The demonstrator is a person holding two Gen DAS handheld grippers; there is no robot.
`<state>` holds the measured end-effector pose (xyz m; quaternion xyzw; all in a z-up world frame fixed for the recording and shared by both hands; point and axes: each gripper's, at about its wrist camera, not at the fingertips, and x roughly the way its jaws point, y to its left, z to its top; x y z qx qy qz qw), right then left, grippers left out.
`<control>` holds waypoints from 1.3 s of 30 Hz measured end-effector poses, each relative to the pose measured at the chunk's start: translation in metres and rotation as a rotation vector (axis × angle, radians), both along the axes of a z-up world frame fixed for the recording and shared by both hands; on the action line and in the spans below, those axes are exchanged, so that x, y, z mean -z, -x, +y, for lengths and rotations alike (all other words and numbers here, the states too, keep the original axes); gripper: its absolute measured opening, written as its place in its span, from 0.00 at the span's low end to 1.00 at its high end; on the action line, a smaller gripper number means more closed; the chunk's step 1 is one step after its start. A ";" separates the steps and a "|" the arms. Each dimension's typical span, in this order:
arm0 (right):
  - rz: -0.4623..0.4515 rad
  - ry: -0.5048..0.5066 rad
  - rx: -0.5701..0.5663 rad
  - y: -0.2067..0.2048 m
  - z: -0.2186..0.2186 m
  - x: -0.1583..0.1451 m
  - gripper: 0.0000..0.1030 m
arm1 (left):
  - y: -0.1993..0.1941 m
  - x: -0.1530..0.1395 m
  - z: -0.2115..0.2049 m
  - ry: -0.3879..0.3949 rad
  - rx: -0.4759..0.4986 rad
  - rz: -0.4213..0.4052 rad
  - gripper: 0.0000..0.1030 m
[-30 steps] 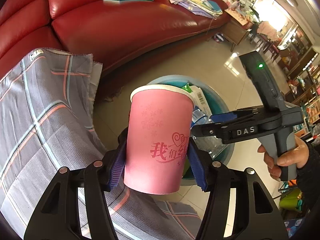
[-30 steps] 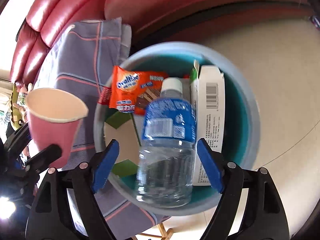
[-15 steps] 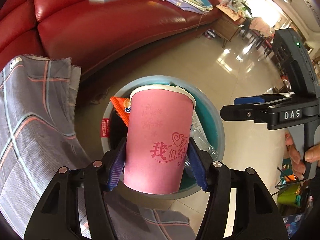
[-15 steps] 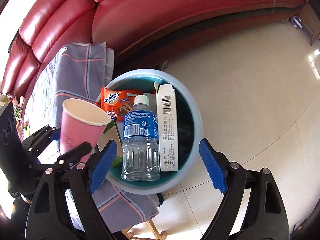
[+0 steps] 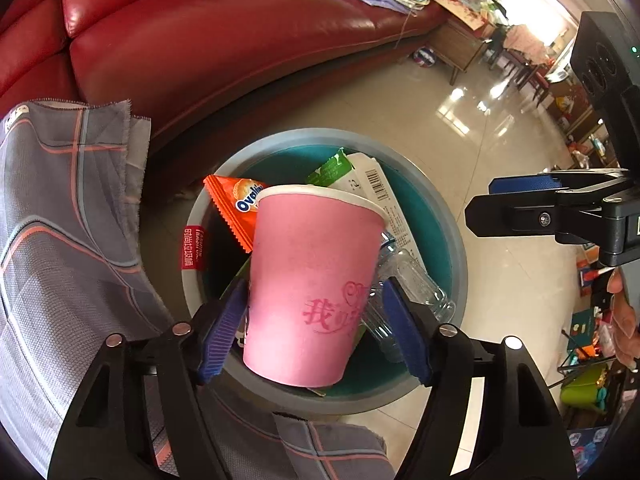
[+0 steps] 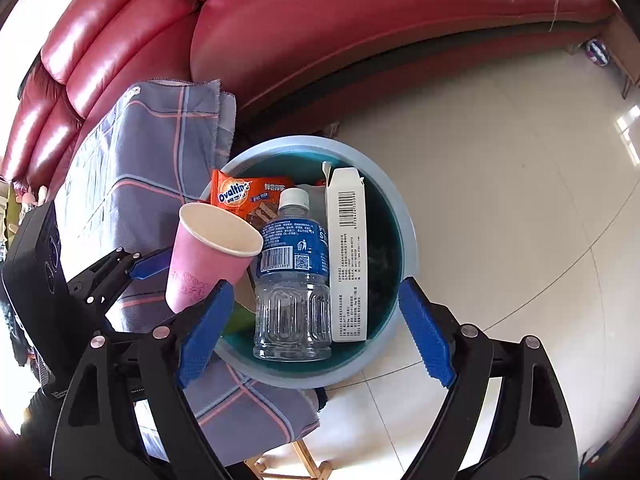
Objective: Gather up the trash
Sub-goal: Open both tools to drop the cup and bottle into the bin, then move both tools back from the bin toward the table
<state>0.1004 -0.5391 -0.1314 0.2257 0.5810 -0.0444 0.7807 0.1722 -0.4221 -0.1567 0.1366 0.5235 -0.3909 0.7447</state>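
My left gripper [image 5: 316, 328] stands open around a pink paper cup [image 5: 310, 284], which sits tilted between its blue pads over the round blue bin [image 5: 452, 224]. The right pad has a gap to the cup. The cup [image 6: 208, 252] also shows in the right wrist view, at the bin's [image 6: 404, 216] left rim. The bin holds an orange Ovaltine wrapper [image 6: 248, 196], a clear water bottle [image 6: 294, 280] and a white carton [image 6: 348, 248]. My right gripper [image 6: 316, 332] is open and empty above the bin.
A plaid grey cloth [image 5: 60, 240] covers a table left of the bin. A red leather sofa [image 5: 208, 40] stands behind. Shiny tiled floor [image 6: 500, 200] lies to the right. The right gripper's body [image 5: 568, 208] hangs at the right in the left wrist view.
My left gripper carried the cup over the bin and opened; the cup now tilts loose between the pads. My right gripper rose away from the water bottle lying in the bin.
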 end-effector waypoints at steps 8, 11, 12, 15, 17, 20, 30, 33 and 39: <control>0.012 0.019 0.002 -0.001 0.006 -0.005 0.86 | 0.001 -0.007 0.011 0.015 -0.012 -0.011 0.85; 0.016 0.024 0.002 0.000 0.009 -0.008 0.86 | 0.003 -0.011 0.014 0.022 -0.007 -0.021 0.90; 0.016 0.028 0.002 0.000 0.010 -0.009 0.86 | 0.003 -0.012 0.015 0.024 -0.006 -0.021 0.90; 0.012 0.036 0.001 0.002 0.015 -0.014 0.86 | 0.004 -0.017 0.019 0.032 -0.010 -0.023 0.90; 0.010 0.044 0.001 0.003 0.019 -0.018 0.86 | 0.006 -0.021 0.023 0.038 -0.011 -0.027 0.90; 0.007 0.056 -0.002 0.004 0.024 -0.024 0.88 | 0.007 -0.027 0.029 0.046 -0.012 -0.037 0.91; -0.012 0.098 -0.023 0.005 0.055 -0.051 0.88 | 0.017 -0.053 0.067 0.086 -0.036 -0.064 0.92; -0.020 0.113 -0.044 0.003 0.072 -0.061 0.88 | 0.020 -0.060 0.086 0.099 -0.060 -0.074 0.93; -0.041 0.148 -0.102 -0.008 0.116 -0.081 0.88 | 0.023 -0.076 0.135 0.118 -0.123 -0.086 0.94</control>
